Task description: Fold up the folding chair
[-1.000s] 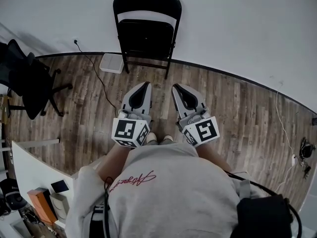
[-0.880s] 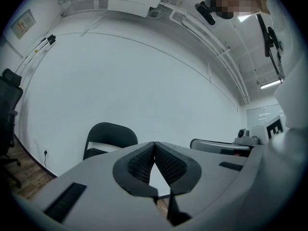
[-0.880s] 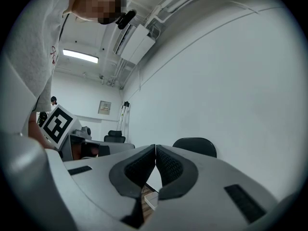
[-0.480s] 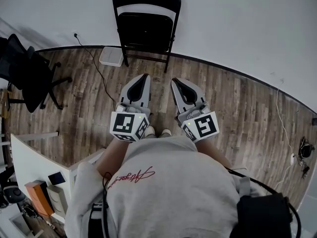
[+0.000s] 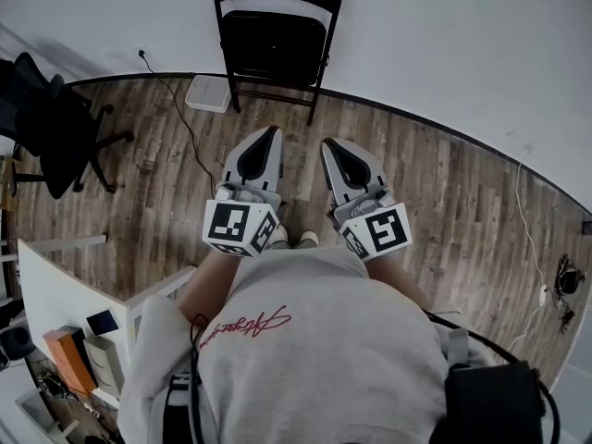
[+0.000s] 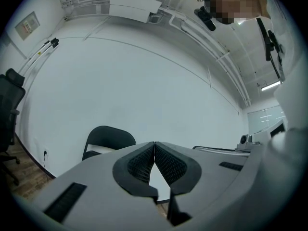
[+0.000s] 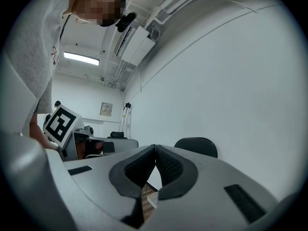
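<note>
Folding chair (image 5: pixel 276 54) stands open against the white wall (image 5: pixel 444 35), untouched. The left gripper (image 5: pixel 270 137) and right gripper (image 5: pixel 330 146) point toward the chair but are well apart from it, both clenched on nothing, probably because the reach has not yet begun.

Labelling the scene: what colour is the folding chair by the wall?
Black folding chair, clearest in the head view.

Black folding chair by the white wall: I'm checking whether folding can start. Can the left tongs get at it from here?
Probably not yet. The black folding chair stands apart from the shut left tongs, across a stretch of wood-plank floor. Nothing blocks the way; stepping forward should do.
</note>
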